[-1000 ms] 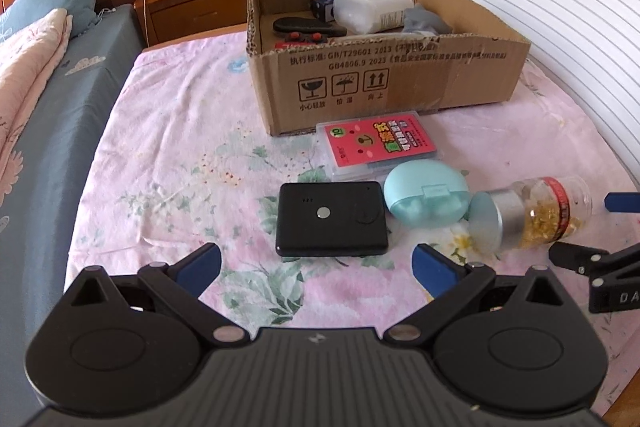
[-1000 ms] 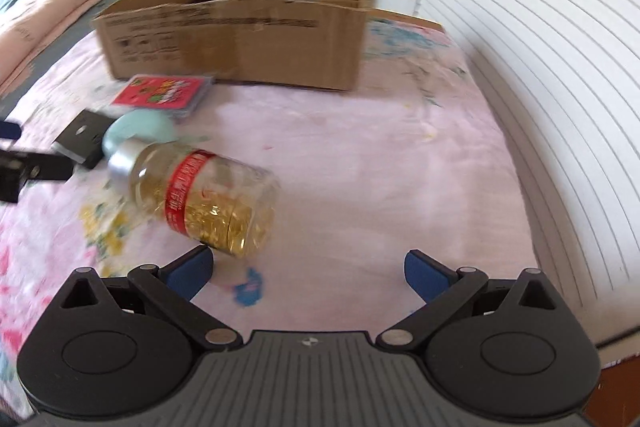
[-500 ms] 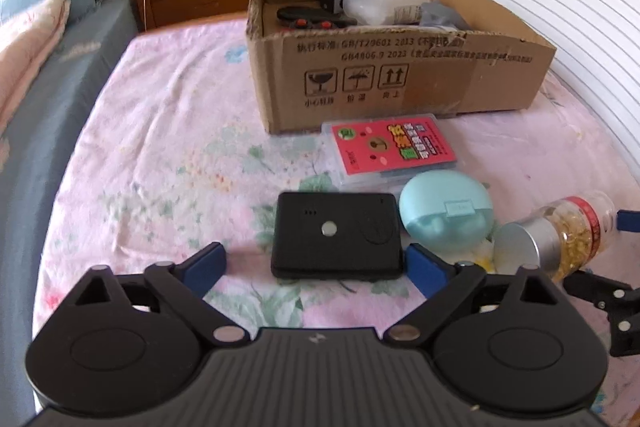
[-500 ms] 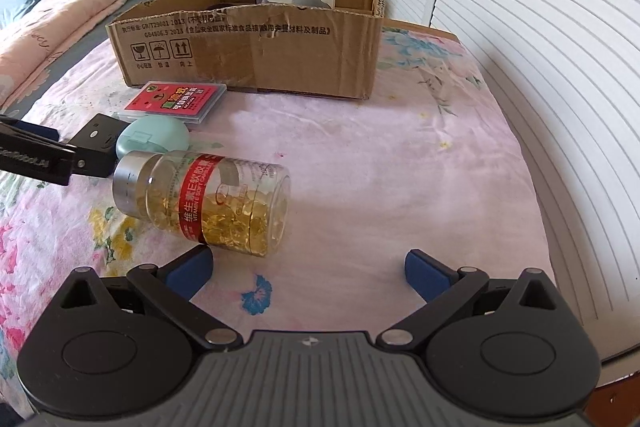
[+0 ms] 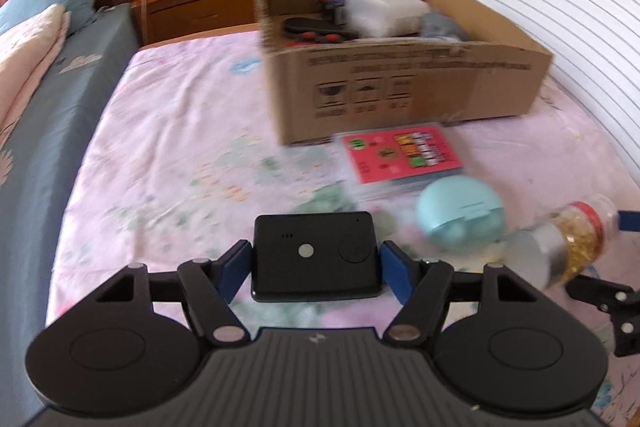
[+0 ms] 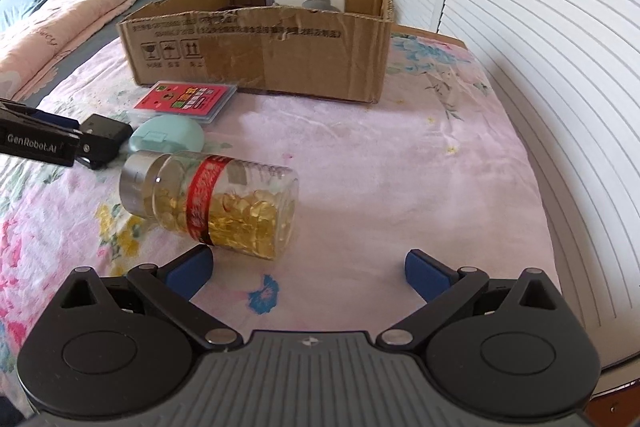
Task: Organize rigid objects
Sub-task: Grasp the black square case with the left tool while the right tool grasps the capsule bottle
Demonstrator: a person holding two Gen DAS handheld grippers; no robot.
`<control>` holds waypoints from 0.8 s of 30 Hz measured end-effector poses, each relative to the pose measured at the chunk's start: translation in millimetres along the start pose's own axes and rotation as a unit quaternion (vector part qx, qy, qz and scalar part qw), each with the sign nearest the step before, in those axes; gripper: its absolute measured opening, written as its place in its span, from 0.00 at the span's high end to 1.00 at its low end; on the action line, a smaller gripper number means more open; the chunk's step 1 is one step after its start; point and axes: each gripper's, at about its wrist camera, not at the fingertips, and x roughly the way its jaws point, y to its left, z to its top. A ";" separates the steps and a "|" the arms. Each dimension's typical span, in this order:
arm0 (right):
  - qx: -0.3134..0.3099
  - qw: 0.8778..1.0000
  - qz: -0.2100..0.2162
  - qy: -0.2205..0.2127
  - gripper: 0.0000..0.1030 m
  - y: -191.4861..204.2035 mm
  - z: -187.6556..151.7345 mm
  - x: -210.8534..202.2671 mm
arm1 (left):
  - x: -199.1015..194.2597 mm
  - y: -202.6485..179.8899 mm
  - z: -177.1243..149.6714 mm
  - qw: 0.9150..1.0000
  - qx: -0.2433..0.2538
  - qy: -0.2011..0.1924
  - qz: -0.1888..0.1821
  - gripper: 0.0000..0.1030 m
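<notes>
Four rigid things are yet outside the cardboard box point(image 5: 400, 83), and one of them, the black flat device point(image 5: 315, 254), sits between the blue pads of the left gripper point(image 5: 315, 263), whose jaws have just been closing and now press its two short sides; whether it has left the bedspread point(image 5: 172, 163) cannot be told. Just to its right lie the mint round case point(image 5: 460, 213), the red card pack point(image 5: 400, 157) close against the box's front wall, and the capsule bottle point(image 6: 212, 205) on its side, silver cap toward the case. The right gripper point(image 6: 308, 269) hangs behind the bottle with jaws spread wide and nothing between them, its left pad near the bottle's base. Inside the box a white container point(image 5: 380, 13), a dark tool and a grey item already rest, so the sorting seems partly done. The near wall stands taller than the card pack, so the device likely needs lifting over that rim; the bedspread left of the box is open, while slatted doors point(image 6: 540, 67) crowd the right.
</notes>
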 end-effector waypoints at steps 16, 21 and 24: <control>-0.003 0.999 0.043 0.024 0.00 48.4 29.2 14.0 | -11.0 12.8 -14.0 1.000 0.001 -0.005 -0.005 0.33; -0.006 0.999 0.025 0.025 0.00 54.6 37.6 20.2 | -10.9 13.3 -14.2 1.000 0.002 -0.006 -0.006 0.33; -0.018 0.999 0.010 0.026 0.00 59.5 38.6 21.8 | -10.8 13.5 -14.2 1.000 0.001 -0.007 -0.006 0.33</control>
